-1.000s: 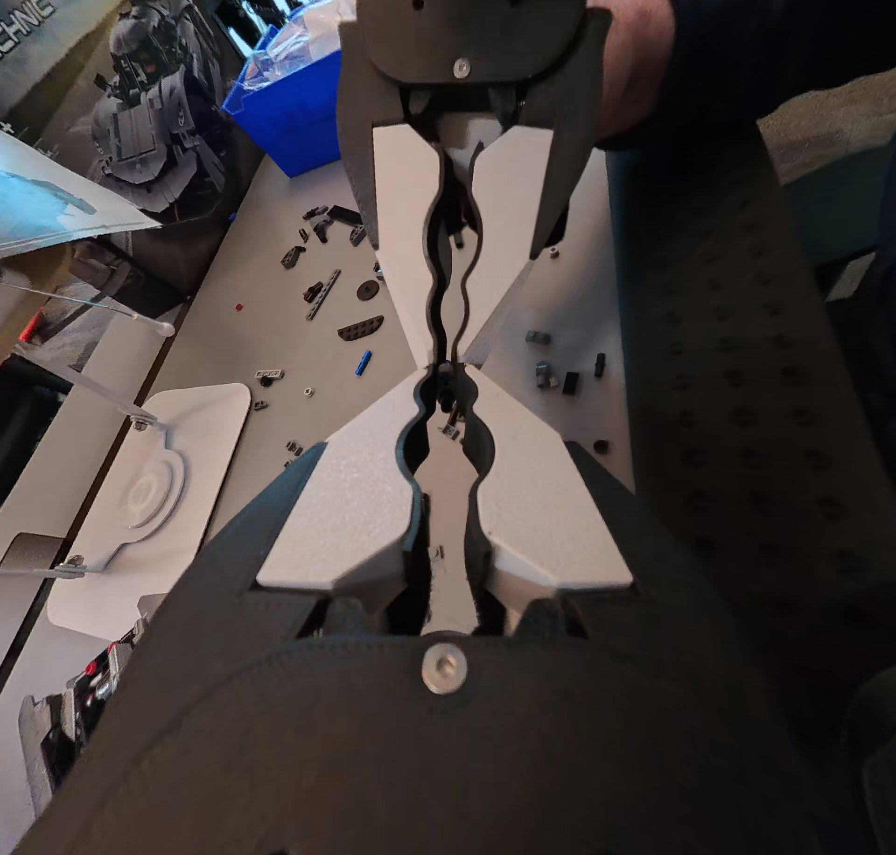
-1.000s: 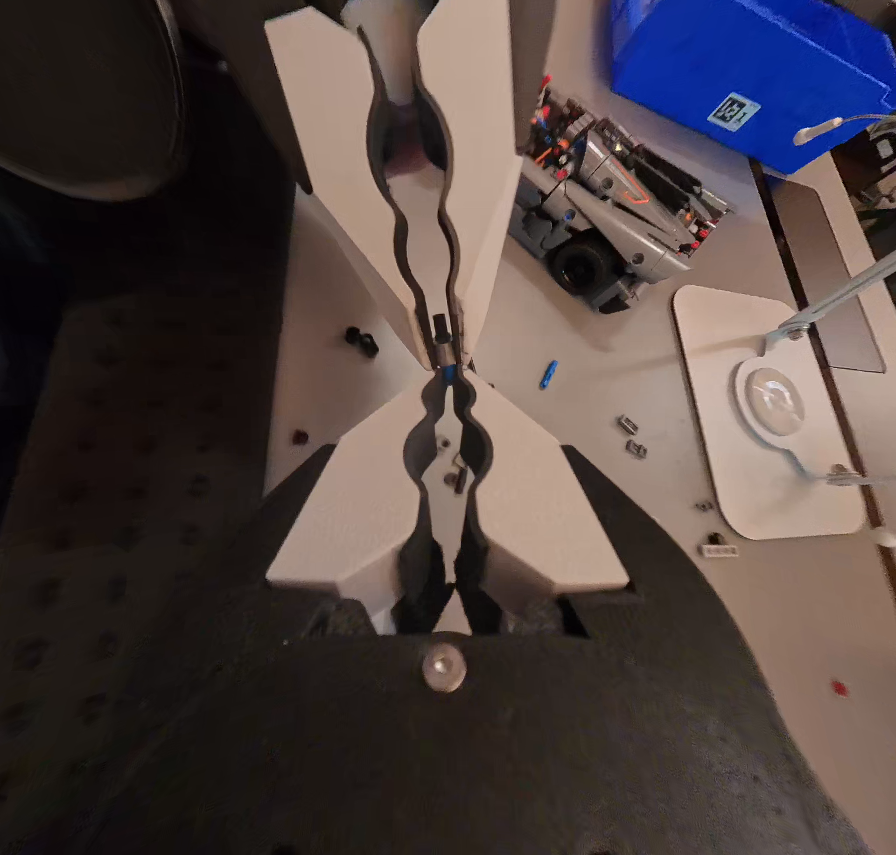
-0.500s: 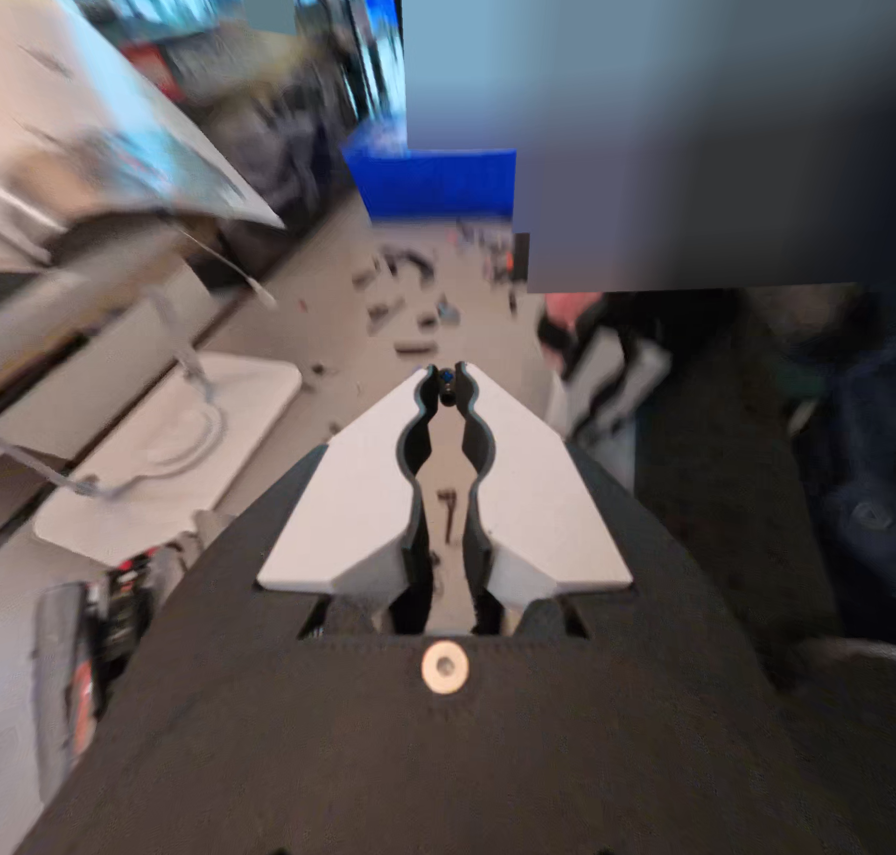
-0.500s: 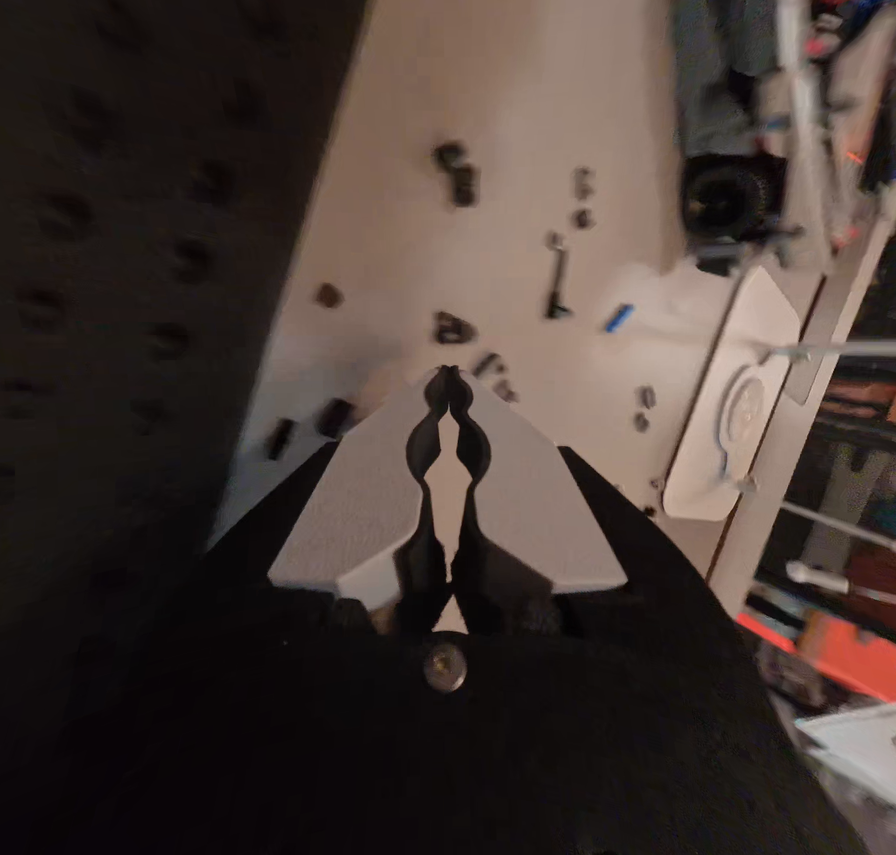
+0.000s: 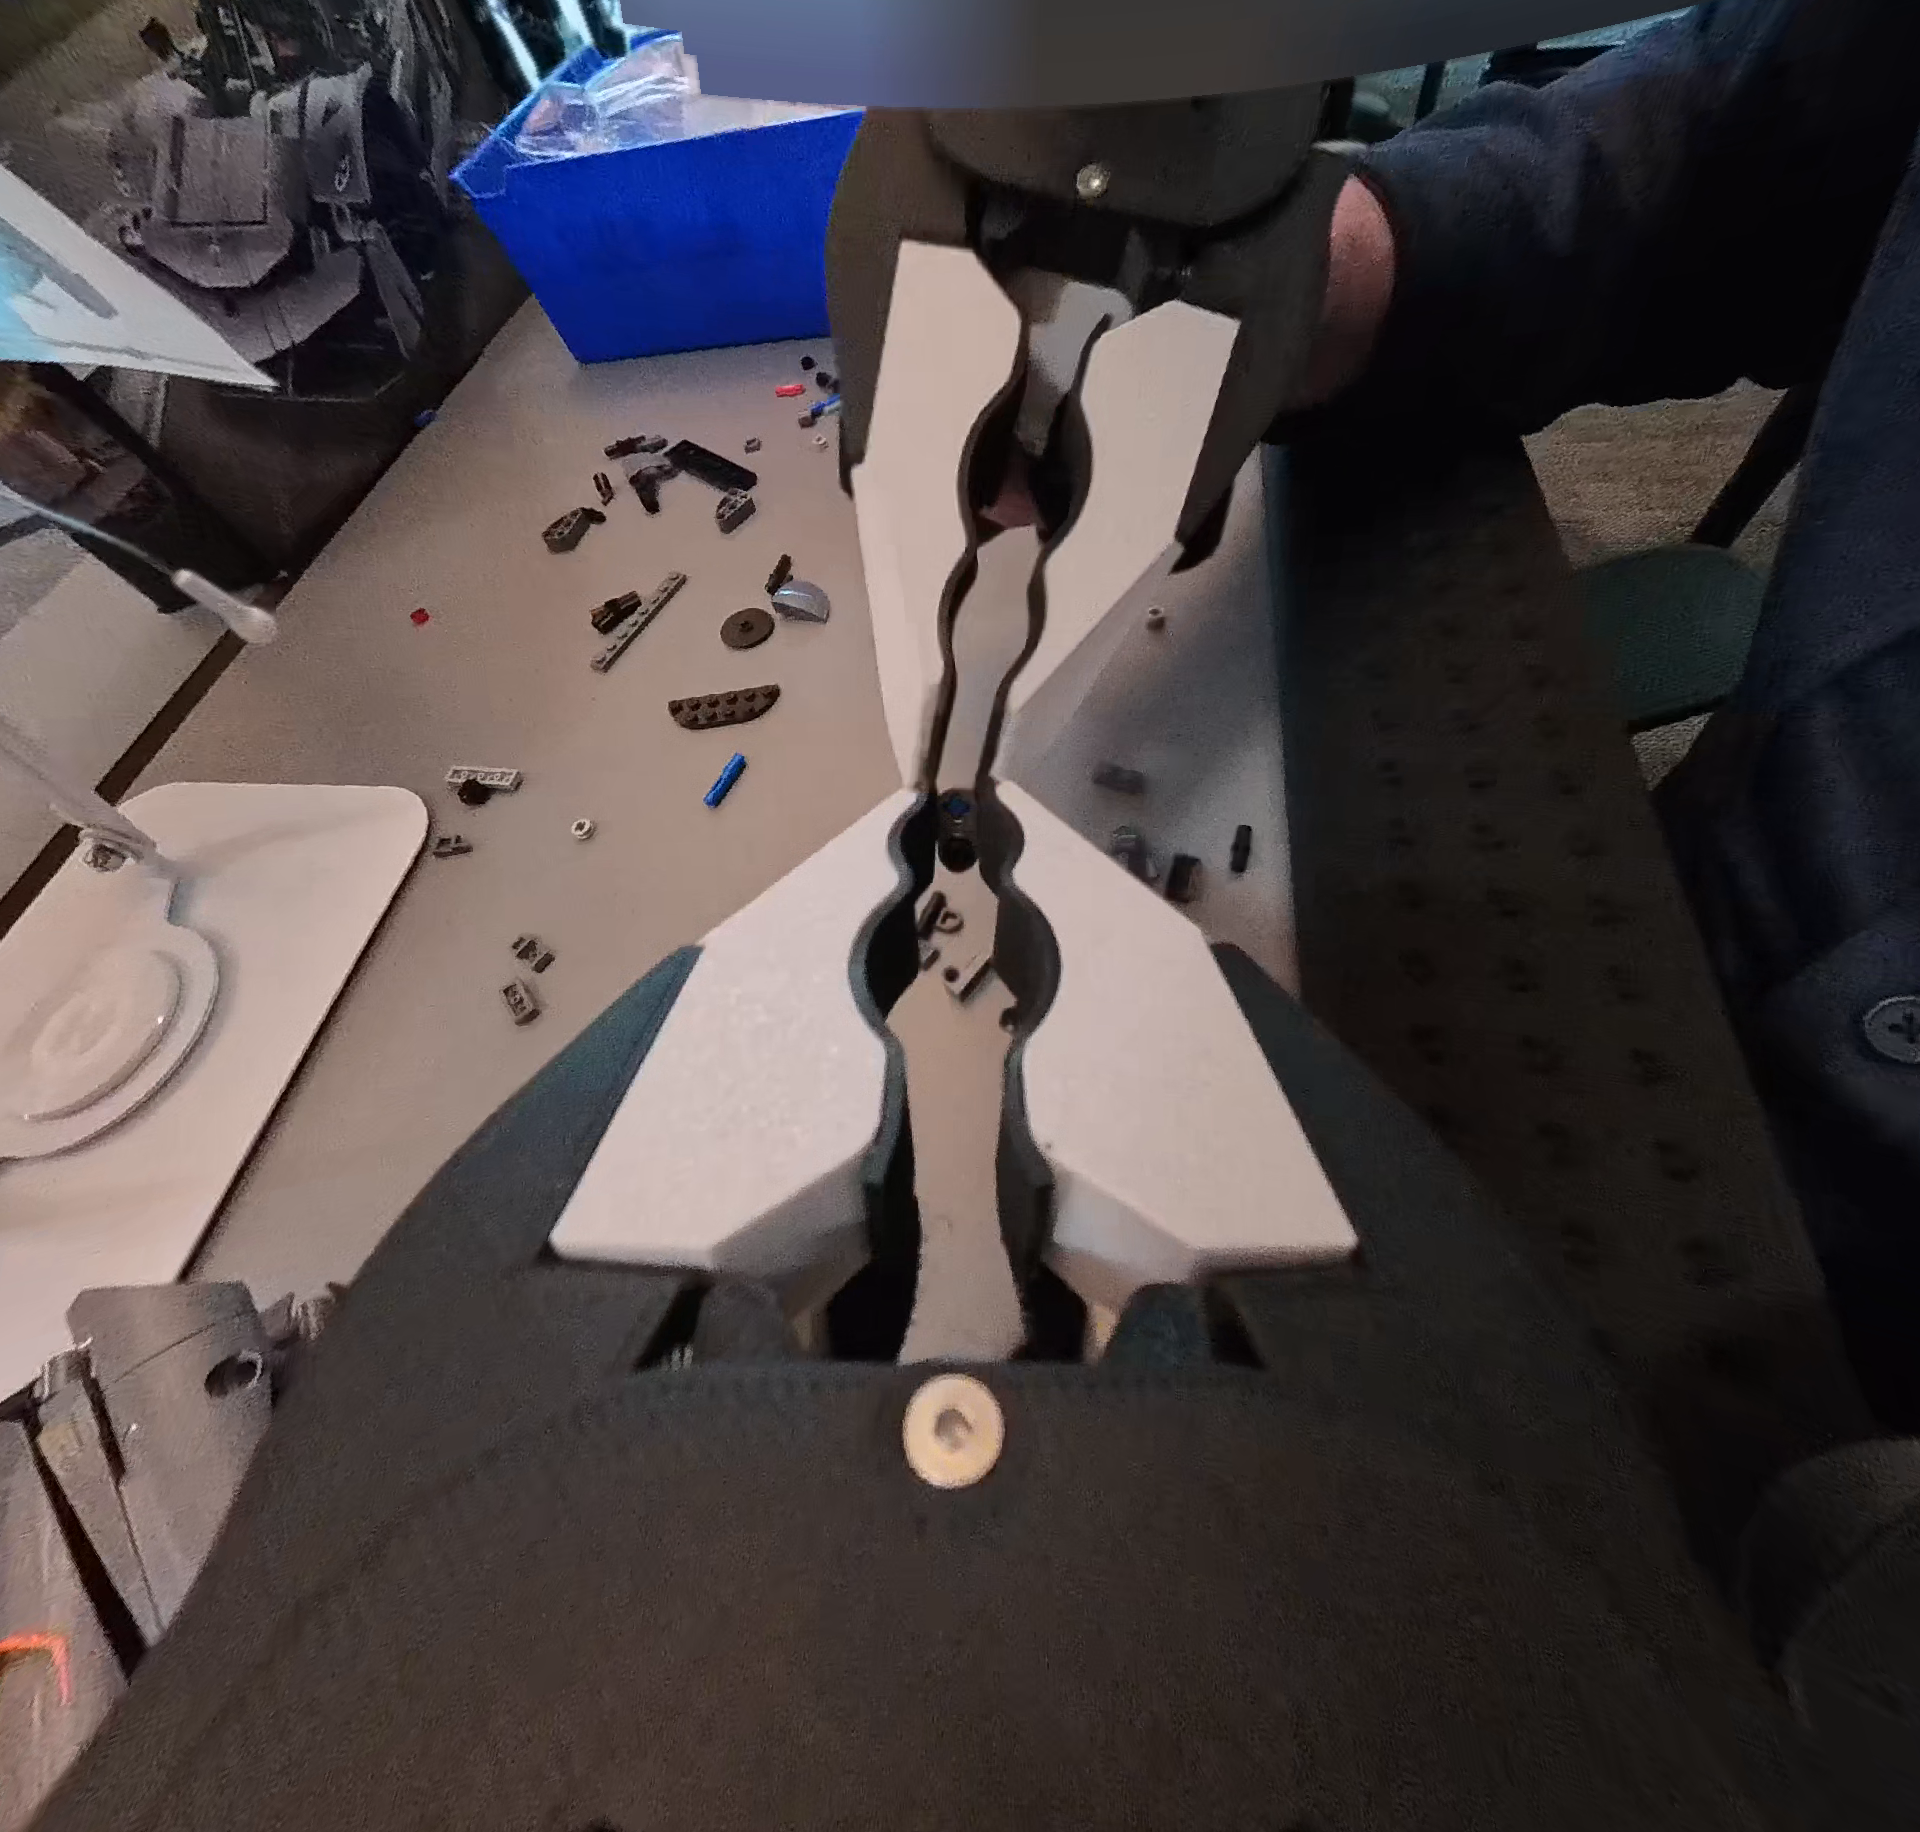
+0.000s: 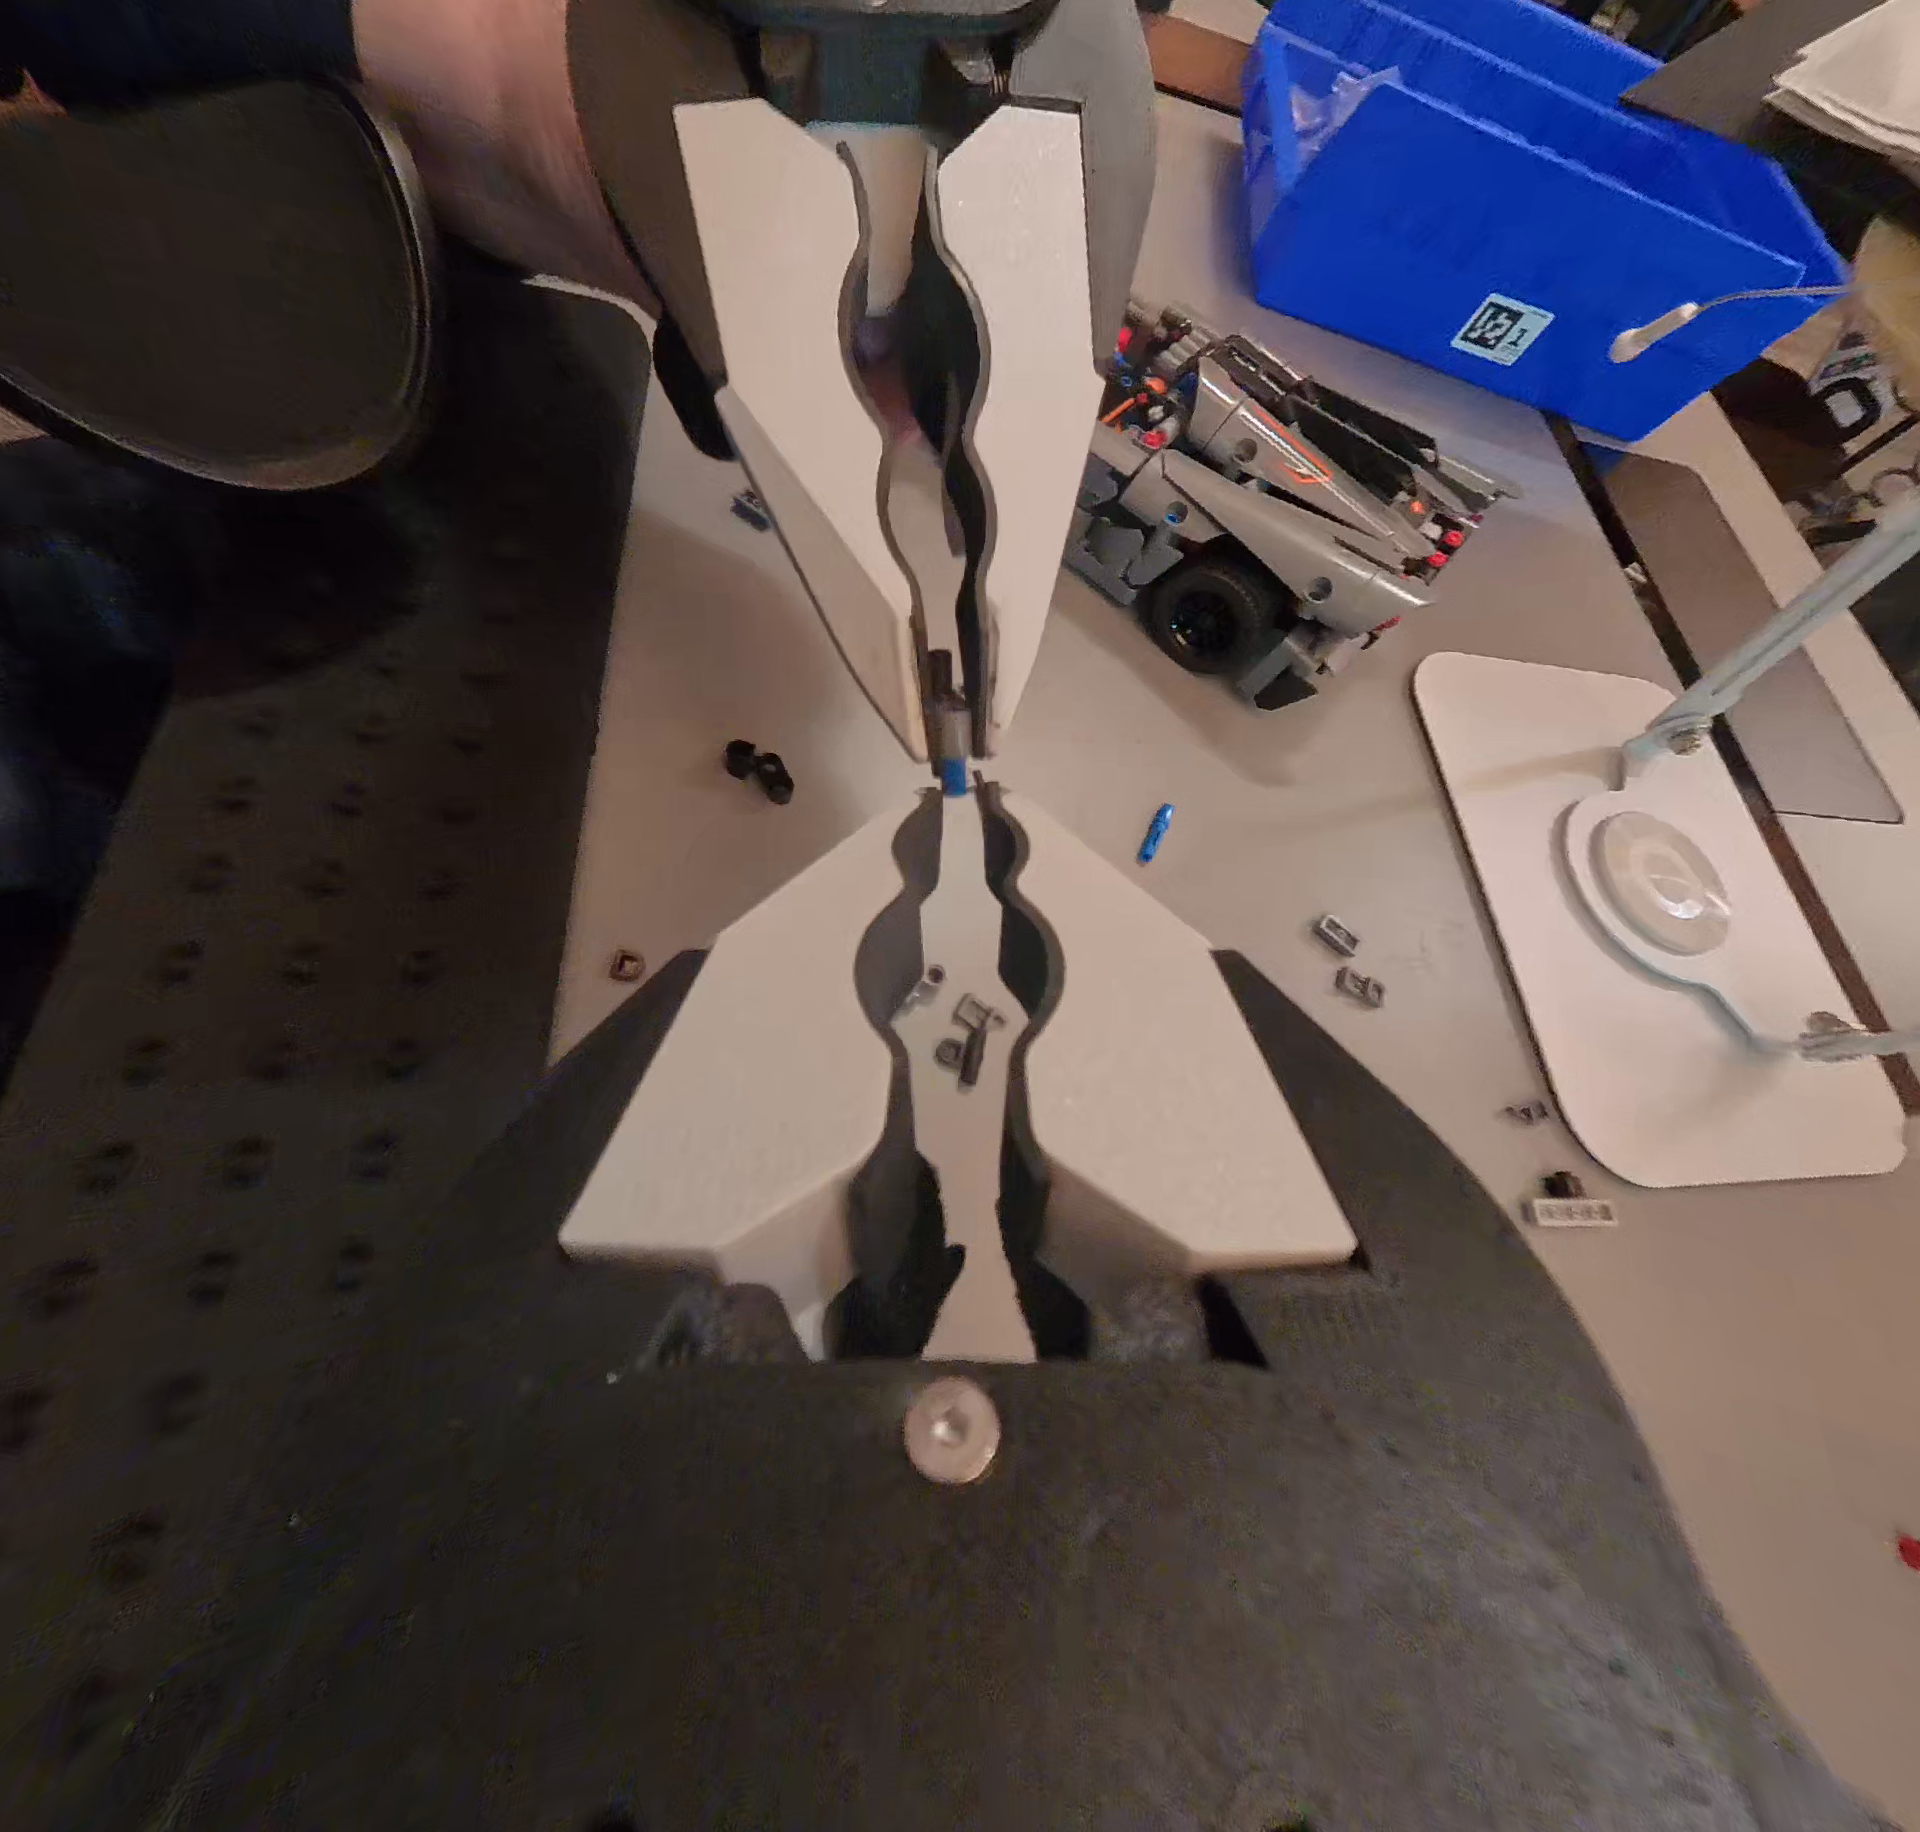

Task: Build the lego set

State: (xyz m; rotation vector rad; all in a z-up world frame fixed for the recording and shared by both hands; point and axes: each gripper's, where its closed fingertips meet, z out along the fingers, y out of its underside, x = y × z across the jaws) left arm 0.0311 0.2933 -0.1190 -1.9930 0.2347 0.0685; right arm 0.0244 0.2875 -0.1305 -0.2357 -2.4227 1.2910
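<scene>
Two tools meet tip to tip above the surface (image 6: pixel 1299 806).
Left tool (image 5: pixel 954 814) closed on a small pin (image 5: pixel 956 818); right tool (image 6: pixel 954 795) nearly closed, apparently nipping its blue end.

Your left gripper (image 5: pixel 956 806) hides most of the small dark piece (image 5: pixel 954 826) pinched at its tips, so you cannot tell its shape. The grey car model (image 5: pixel 94 1450) is cut off by the left wrist view's lower-left edge. The tiny parts (image 6: pixel 961 1034) seen between your right gripper (image 6: pixel 961 806) fingers are too small to identify.
</scene>
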